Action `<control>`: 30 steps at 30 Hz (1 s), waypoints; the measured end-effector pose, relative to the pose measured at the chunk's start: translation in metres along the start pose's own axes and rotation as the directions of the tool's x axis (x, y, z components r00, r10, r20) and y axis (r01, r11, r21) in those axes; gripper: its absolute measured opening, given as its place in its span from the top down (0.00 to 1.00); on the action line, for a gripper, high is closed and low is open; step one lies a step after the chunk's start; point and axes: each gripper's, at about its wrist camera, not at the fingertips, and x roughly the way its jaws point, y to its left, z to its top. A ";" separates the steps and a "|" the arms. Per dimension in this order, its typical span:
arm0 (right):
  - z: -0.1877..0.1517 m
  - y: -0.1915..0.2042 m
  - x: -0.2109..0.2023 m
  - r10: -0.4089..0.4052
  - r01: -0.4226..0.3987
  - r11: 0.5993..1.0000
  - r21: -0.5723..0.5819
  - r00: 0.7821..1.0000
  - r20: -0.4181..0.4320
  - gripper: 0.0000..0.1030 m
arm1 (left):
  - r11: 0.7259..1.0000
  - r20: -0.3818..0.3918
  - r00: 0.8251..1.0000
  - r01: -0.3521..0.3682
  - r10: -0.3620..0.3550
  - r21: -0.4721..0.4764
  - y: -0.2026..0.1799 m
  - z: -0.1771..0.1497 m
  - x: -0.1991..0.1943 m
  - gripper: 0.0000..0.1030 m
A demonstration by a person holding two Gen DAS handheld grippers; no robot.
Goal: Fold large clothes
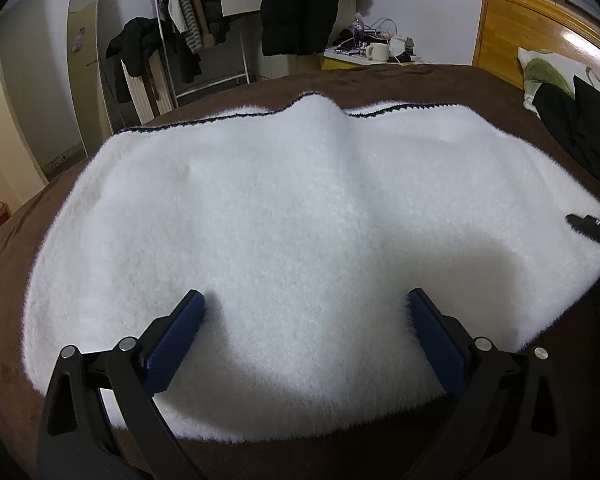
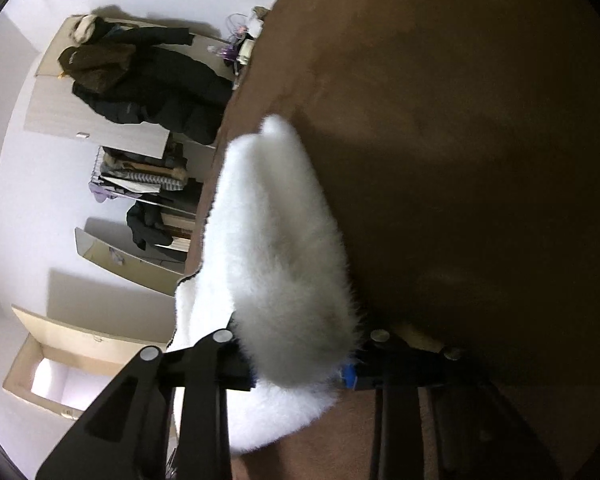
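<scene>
A large white fluffy garment (image 1: 300, 208) lies spread flat on the brown bedcover (image 1: 420, 80), with a dark trim along its far edge. My left gripper (image 1: 306, 296) is open over the garment's near part, its blue pads (image 1: 176, 344) wide apart and resting on the fluff without pinching it. The right gripper (image 1: 592, 228) shows at the garment's right edge. In the right wrist view, which is turned sideways, the right gripper (image 2: 300, 368) is shut on a raised fold of the garment (image 2: 276, 240). The fluff hides most of its pads.
Black clothes (image 1: 580, 132) and a pillow (image 1: 548, 68) lie by the wooden headboard (image 1: 540, 20) at the right. Beyond the bed are a nightstand with a mug (image 1: 378, 51), a clothes rack (image 1: 188, 12) and a hanging black coat (image 1: 300, 4). An open cardboard box (image 2: 52, 376) stands on the floor.
</scene>
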 end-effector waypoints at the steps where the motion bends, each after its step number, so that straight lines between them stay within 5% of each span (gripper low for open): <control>1: 0.000 0.004 -0.002 0.003 -0.003 1.000 -0.011 1.000 0.002 0.73 | 1.000 -0.001 1.000 0.003 -0.003 0.001 0.000 0.000 0.000 0.05; 13: -0.014 0.125 -0.017 0.060 -0.065 0.947 -0.315 0.998 -0.027 0.76 | 1.000 -0.023 1.000 0.021 -0.021 0.009 0.006 0.006 -0.001 0.05; 16: -0.021 0.152 -0.013 0.018 -0.023 0.926 -0.376 1.000 -0.017 0.76 | 1.000 -0.041 0.999 0.028 -0.029 -0.011 0.009 0.009 -0.004 0.06; 23: -0.030 0.172 -0.010 -0.012 0.011 0.923 -0.385 1.000 -0.001 0.77 | 1.000 -0.016 1.000 0.002 -0.002 -0.002 0.031 0.018 -0.037 0.06; 30: -0.077 0.243 0.004 0.017 -0.058 0.833 -0.550 0.997 -0.080 0.78 | 0.977 -0.056 0.997 -0.066 0.056 -0.201 0.112 0.003 -0.062 0.06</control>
